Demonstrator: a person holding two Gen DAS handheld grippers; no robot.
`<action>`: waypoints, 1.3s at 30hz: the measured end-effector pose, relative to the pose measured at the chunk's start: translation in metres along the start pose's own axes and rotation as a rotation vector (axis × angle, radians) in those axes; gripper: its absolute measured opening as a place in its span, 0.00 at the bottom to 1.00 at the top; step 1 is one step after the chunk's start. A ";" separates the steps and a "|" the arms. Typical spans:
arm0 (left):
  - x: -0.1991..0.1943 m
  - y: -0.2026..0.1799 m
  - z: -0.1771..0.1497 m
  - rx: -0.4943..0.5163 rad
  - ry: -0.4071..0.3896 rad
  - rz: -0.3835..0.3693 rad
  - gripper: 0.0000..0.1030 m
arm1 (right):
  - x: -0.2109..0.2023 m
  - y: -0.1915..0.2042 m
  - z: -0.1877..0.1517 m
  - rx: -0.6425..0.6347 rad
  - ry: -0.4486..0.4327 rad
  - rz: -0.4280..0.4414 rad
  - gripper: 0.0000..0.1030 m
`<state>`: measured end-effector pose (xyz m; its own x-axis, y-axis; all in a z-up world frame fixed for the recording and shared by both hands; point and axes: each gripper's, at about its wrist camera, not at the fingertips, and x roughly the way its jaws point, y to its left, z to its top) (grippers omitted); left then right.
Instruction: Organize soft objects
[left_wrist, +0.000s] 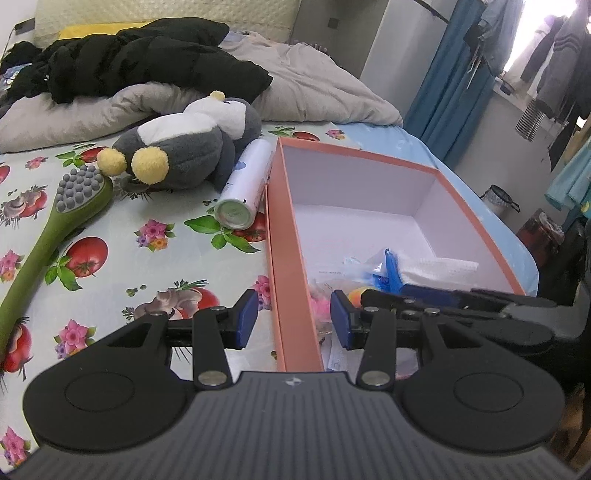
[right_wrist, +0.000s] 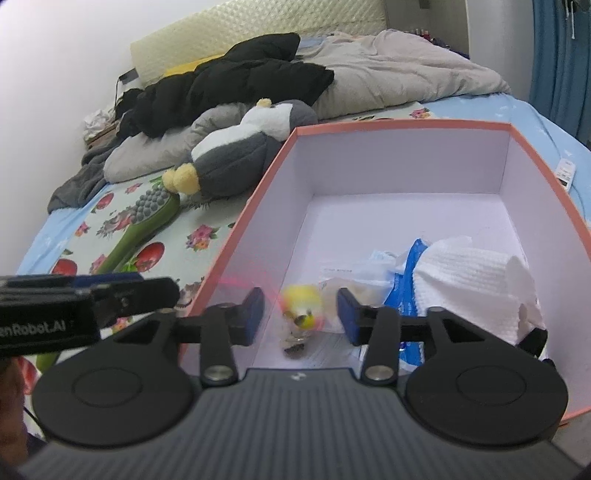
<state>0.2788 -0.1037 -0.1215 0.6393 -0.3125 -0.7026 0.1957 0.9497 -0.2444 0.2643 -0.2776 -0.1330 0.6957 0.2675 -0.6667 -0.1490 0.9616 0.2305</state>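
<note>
Fingers first: your right gripper (right_wrist: 301, 314) hangs inside the near end of the orange box (right_wrist: 258, 192), jaws about half apart, and the small yellow toy (right_wrist: 301, 302) sits blurred in the gap with neither pad touching it, so it looks released, not held. Your left gripper (left_wrist: 293, 317) is likewise half open and empty; it straddles the box's near left wall, one pad outside over the flowered sheet (left_wrist: 122, 229), one inside.

In the box, a white cloth (right_wrist: 476, 273) and a blue bag (right_wrist: 410, 266) fill the near right corner; the far half of the floor is bare, with room to set things down.

Beyond the left wall lies what I judge to be the next soft thing, the grey and white plush (left_wrist: 192, 147), ahead and left of your left fingers, which are the nearer pair. Its long axis runs away from you toward the pillows, yellow feet nearest. A spray can (left_wrist: 243, 184) lies between plush and box, just beside the wall, and a green brush (left_wrist: 55, 221) lies to the left, so come in over the feet.
</note>
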 end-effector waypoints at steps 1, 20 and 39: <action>-0.001 0.000 0.000 0.003 0.002 0.000 0.48 | -0.003 -0.001 0.001 0.005 -0.008 -0.001 0.53; -0.114 -0.019 0.029 0.030 -0.175 -0.081 0.54 | -0.134 0.033 0.035 -0.027 -0.257 -0.092 0.53; -0.213 -0.054 0.000 0.042 -0.254 -0.108 0.55 | -0.211 0.040 -0.011 -0.040 -0.273 -0.138 0.53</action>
<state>0.1320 -0.0880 0.0414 0.7781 -0.4022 -0.4825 0.3001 0.9128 -0.2770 0.1044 -0.2948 0.0092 0.8735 0.1132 -0.4735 -0.0636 0.9908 0.1195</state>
